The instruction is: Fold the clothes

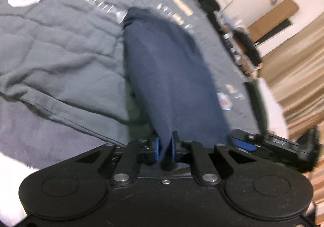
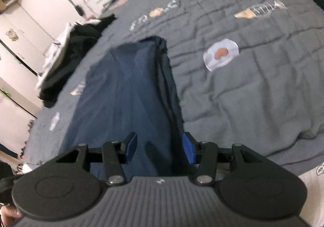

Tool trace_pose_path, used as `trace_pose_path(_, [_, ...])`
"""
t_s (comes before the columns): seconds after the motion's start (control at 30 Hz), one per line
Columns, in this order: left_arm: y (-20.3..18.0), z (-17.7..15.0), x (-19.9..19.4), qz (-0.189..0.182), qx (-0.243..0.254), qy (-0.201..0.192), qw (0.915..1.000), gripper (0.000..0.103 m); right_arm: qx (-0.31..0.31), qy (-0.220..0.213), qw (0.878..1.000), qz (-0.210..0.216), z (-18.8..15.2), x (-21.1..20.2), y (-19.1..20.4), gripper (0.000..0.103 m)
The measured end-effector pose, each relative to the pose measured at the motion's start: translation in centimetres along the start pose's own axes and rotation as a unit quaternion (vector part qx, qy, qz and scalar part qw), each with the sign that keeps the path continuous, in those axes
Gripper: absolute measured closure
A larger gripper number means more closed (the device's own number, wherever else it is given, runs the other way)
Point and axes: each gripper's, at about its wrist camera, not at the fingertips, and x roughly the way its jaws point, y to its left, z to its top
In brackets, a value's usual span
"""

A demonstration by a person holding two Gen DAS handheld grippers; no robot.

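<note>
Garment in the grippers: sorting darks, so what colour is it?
Navy blue, plain; the garment shows best in the right wrist view.

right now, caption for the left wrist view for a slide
Left gripper shut on a navy garment lying over the grey quilt.

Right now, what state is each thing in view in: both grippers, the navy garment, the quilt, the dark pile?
left gripper: shut on the navy garment's near edge.
right gripper: open, pads apart over the garment, not pressing it.
navy garment: lies lengthwise on the quilt, long side doubled over.
grey quilt: spread out, wrinkled.
dark clothes pile: heaped at the quilt's edge, unfolded.
</note>
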Motion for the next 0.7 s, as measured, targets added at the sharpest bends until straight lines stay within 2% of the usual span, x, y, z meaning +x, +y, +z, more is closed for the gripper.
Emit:
trace_pose_path(0.1, [-0.2, -0.6, -0.2, 0.019, 0.005, 0.016, 0.9997, 0.093, -0.011, -0.007, 1.000, 0.019, 0.4, -0.6, 0.7, 0.054])
trace_pose_path(0.17, [0.2, -0.7, 0.6, 0.054, 0.017, 0.032, 0.9979, 0.083, -0.016, -0.009, 1.000, 0.025, 0.8, -0.6, 1.1, 0.054])
trace_pose_path(0.23, [0.4, -0.3, 0.3, 0.069, 0.021, 0.019, 0.9972, 0.081, -0.020, -0.011, 0.999, 0.031, 1.0, -0.6, 1.4, 0.054])
trace_pose_path(0.3, [0.5, 1.0, -1.0, 0.061, 0.028, -0.015, 0.9976, 0.063, -0.023, -0.012, 0.999, 0.037, 1.3, -0.6, 1.7, 0.054])
trace_pose_path(0.33, [0.5, 1.9, -1.5, 0.055, 0.032, -0.030, 0.9975, 0.049, -0.027, -0.012, 0.999, 0.042, 1.4, -0.6, 1.9, 0.054])
trace_pose_path(0.5, [0.9, 7.6, -0.9, 0.043, 0.051, -0.069, 0.9954, 0.047, -0.054, -0.015, 0.996, 0.069, 3.4, 0.2, 3.7, 0.054])
trace_pose_path(0.7, [3.3, 13.4, 3.2, 0.030, 0.022, -0.083, 0.9959, 0.047, -0.094, -0.023, 0.991, 0.091, 6.8, 1.8, 6.0, 0.054])
